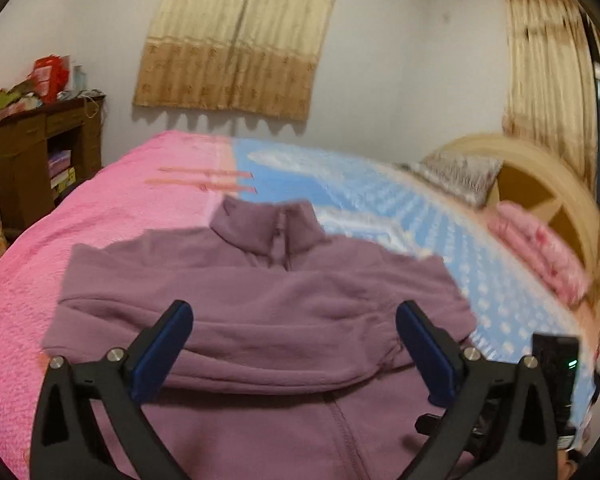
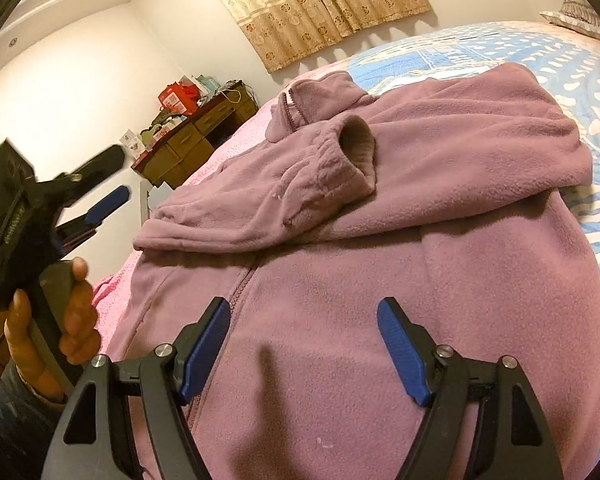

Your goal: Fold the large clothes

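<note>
The mauve fleece jacket (image 2: 380, 220) lies zip-up on the bed (image 1: 80, 220), both sleeves folded across its chest. My left tongs (image 1: 294, 320) and right tongs (image 2: 304, 320) gape empty above it. It looks soft, thick, light and floppy; I'd pinch the hem corners.

The left gripper (image 1: 294, 316) has its blue-padded fingers (image 1: 168, 344) spread wide, nothing between them. In the right wrist view it sits at nine o'clock, its handle gripped by a hand (image 2: 66, 312). The right gripper (image 2: 304, 320) is parted too, fingers (image 2: 400, 344) empty.
</note>
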The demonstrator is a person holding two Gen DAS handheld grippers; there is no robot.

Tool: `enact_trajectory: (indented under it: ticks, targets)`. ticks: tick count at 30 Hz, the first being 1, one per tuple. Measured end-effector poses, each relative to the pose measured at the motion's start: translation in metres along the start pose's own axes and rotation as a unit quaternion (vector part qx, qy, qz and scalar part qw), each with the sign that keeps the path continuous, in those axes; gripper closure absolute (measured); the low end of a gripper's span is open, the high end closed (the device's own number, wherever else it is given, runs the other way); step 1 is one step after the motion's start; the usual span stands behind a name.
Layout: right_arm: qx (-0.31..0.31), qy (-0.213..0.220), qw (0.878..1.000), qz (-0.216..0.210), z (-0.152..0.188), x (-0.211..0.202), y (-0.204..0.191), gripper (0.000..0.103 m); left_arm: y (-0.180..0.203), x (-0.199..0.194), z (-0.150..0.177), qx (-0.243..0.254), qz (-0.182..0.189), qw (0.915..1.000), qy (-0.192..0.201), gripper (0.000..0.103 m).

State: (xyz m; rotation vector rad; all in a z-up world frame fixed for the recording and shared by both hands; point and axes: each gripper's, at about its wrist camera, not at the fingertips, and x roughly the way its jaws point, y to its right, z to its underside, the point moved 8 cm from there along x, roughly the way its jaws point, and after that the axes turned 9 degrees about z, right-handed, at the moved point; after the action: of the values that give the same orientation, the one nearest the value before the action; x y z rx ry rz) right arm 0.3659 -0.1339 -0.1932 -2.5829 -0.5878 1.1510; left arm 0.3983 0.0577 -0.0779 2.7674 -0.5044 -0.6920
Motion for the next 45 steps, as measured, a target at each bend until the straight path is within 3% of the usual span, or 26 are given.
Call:
enact_trajectory:
  ticks: [2,4,6,8,10,13,15,16,17,18,20,22,24,27,30,34,37,40,42,45]
  targets:
    - [0.010,0.013,1.000,-0.001,-0.002,-0.007,0.003,0.026,-0.013,-0.013,-0.003,-0.004,-0.022,0.9997,0.011,0.000]
    - [0.028,0.020,0.999,0.012,-0.011,-0.017,0.009,0.026,-0.039,-0.017,0.004,0.003,-0.084,0.9964,-0.007,0.000]
    - [0.065,0.006,0.998,-0.011,-0.025,-0.025,0.009,0.026,-0.071,-0.018,0.018,0.011,-0.163,0.9861,-0.027,0.000]
    - [0.085,0.009,0.996,-0.026,-0.048,-0.033,0.006,0.026,-0.098,-0.018,0.033,0.009,-0.219,0.9744,-0.050,0.000]
    - [0.070,0.011,0.997,-0.016,-0.071,-0.029,-0.001,0.027,-0.119,-0.019,0.044,-0.023,-0.242,0.9681,-0.063,0.000]
    - [0.056,-0.035,0.998,0.012,-0.089,0.011,-0.001,0.027,-0.128,-0.011,0.053,-0.058,-0.230,0.9681,-0.081,0.000]
    - [0.071,-0.081,0.994,0.017,-0.087,0.047,0.005,0.045,-0.132,-0.003,0.056,-0.061,-0.243,0.9635,-0.095,0.000]
    - [0.070,-0.094,0.993,0.022,-0.085,0.056,0.012,0.060,-0.137,-0.001,0.059,-0.063,-0.260,0.9578,-0.106,0.000]
    - [0.061,-0.088,0.993,0.041,-0.088,0.061,0.016,0.070,-0.146,-0.002,0.063,-0.071,-0.278,0.9516,-0.111,0.000]
    - [0.051,-0.078,0.995,0.046,-0.093,0.060,0.018,0.072,-0.156,-0.005,0.068,-0.085,-0.283,0.9488,-0.112,0.000]
    - [0.052,-0.045,0.997,0.041,-0.106,0.045,0.017,0.075,-0.170,-0.003,0.078,-0.148,-0.252,0.9492,-0.117,0.000]
    - [0.032,-0.009,0.998,0.053,-0.122,0.022,0.015,0.076,-0.174,-0.006,0.079,-0.170,-0.237,0.9510,-0.103,0.000]
    - [0.005,0.020,0.997,0.079,-0.132,0.001,0.019,0.076,-0.169,-0.003,0.081,-0.161,-0.245,0.9496,-0.110,0.000]
    - [-0.008,0.007,0.992,0.124,-0.125,0.004,0.038,0.076,-0.164,0.004,0.082,-0.152,-0.258,0.9465,-0.119,0.000]
    - [-0.019,-0.046,0.987,0.154,-0.093,0.026,0.062,0.075,-0.164,-0.001,0.081,-0.161,-0.262,0.9450,-0.112,0.000]
    - [0.017,-0.035,0.990,0.135,-0.080,0.026,0.079,0.069,-0.163,-0.017,0.086,-0.171,-0.269,0.9419,-0.105,0.000]
    - [0.011,-0.027,0.988,0.152,-0.087,0.014,0.073,0.063,-0.162,-0.041,0.074,-0.157,-0.282,0.9439,-0.069,0.000]
    - [-0.029,0.020,0.982,0.184,-0.107,-0.002,0.051,0.063,-0.150,-0.062,0.038,-0.149,-0.271,0.9509,-0.001,0.000]
    - [-0.031,0.041,0.987,0.155,-0.119,-0.006,0.032,0.063,-0.145,-0.061,0.017,-0.151,-0.257,0.9545,0.019,0.000]
    - [-0.037,0.028,0.993,0.106,-0.122,0.005,0.009,0.063,-0.143,-0.022,0.007,-0.126,-0.251,0.9596,-0.021,0.000]
